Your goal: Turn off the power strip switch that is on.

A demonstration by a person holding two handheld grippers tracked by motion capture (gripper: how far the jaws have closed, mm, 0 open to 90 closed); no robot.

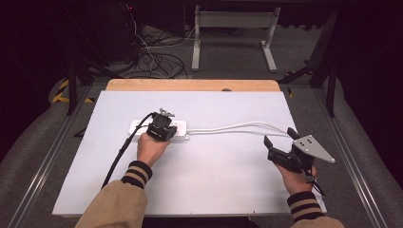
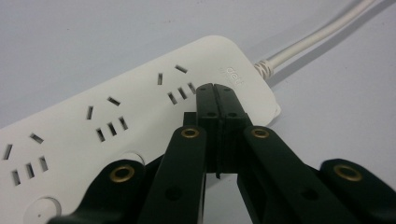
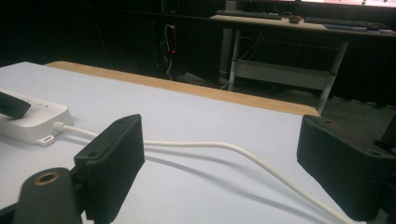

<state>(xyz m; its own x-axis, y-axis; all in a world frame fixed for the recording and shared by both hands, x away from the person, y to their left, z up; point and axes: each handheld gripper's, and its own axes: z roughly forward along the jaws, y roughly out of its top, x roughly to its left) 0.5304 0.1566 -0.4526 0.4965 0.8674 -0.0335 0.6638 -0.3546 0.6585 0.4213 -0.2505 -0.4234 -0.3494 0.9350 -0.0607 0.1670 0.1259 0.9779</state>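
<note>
The left gripper [image 2: 215,95] has its jaws pressed flat together with nothing between them, and its tip bears down on the top of the power strip [image 2: 116,126], at the end where the cord [image 2: 317,37] leaves it. Closed jaws make one blunt point, which suits pinning the strip to the tabletop [image 1: 204,175] or pressing something on it rather than lifting it; which of the two I cannot tell. The round buttons lie nearer the camera than the tip, along the strip's near edge.

The right gripper [image 3: 219,168] stands wide open and holds nothing. The cord runs across between and beyond its jaws, apart from both pads, so it looks poised to take the cord while the strip is held.

The left hand [image 1: 152,147] reaches forward with the gripper tilted steeply down onto the strip. The right hand [image 1: 295,176] rests low at the tabletop's right side, its gripper nearly level and aimed back toward the strip.
</note>
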